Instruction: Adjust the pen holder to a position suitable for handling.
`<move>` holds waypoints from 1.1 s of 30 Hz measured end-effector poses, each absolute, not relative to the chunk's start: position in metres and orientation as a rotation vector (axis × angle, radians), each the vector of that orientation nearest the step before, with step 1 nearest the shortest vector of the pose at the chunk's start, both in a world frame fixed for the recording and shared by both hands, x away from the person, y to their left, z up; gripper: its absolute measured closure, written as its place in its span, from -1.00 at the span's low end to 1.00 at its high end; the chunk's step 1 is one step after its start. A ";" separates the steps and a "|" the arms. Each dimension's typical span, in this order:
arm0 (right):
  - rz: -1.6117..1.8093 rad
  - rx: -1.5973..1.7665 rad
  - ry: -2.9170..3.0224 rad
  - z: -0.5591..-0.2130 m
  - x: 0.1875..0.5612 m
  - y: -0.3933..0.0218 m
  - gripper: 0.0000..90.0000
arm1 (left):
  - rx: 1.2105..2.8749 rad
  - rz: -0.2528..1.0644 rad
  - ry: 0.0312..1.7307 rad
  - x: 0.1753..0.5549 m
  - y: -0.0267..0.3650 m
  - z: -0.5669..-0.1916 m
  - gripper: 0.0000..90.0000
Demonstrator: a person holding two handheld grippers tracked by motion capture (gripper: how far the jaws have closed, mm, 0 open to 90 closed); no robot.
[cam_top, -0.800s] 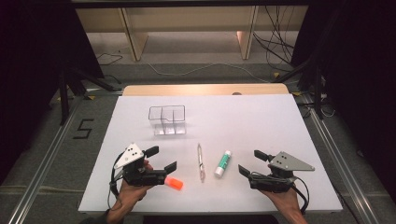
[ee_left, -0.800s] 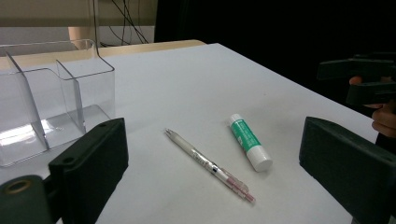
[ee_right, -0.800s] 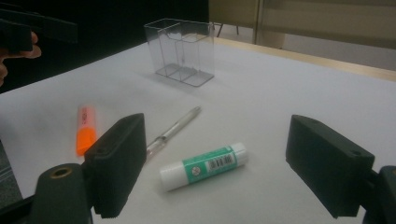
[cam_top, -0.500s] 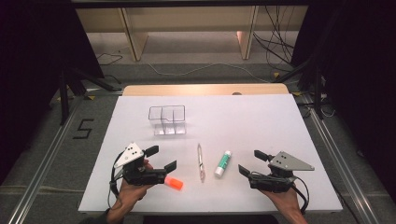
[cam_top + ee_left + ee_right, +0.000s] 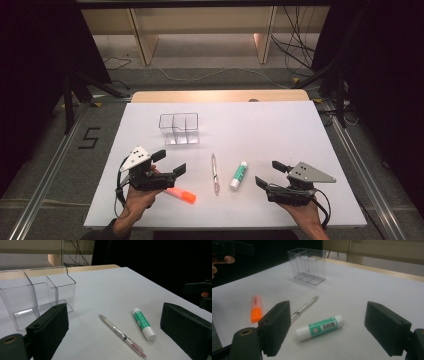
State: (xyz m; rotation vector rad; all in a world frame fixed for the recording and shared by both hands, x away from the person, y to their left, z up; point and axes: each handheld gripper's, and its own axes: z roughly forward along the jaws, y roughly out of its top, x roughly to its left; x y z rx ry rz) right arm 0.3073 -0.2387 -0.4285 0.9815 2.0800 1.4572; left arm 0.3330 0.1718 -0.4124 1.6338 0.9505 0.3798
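High view: clear three-compartment organizer (image 5: 179,128), compartments bare.

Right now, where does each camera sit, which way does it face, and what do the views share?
High view: above the near edge, looking forward and down on the white table; both forearms, left tongs and right tongs show, open.
Left gripper view: on the left tongs, low, facing the clear organizer, pen and glue stick.
Right gripper view: on the right tongs, facing the orange highlighter.
Shared: pen, glue stick and organizer appear in all three.
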 end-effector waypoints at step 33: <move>1.442 0.989 2.087 -0.430 0.308 -0.237 -0.49 | 1.535 0.657 1.349 0.391 0.214 -0.419 -0.50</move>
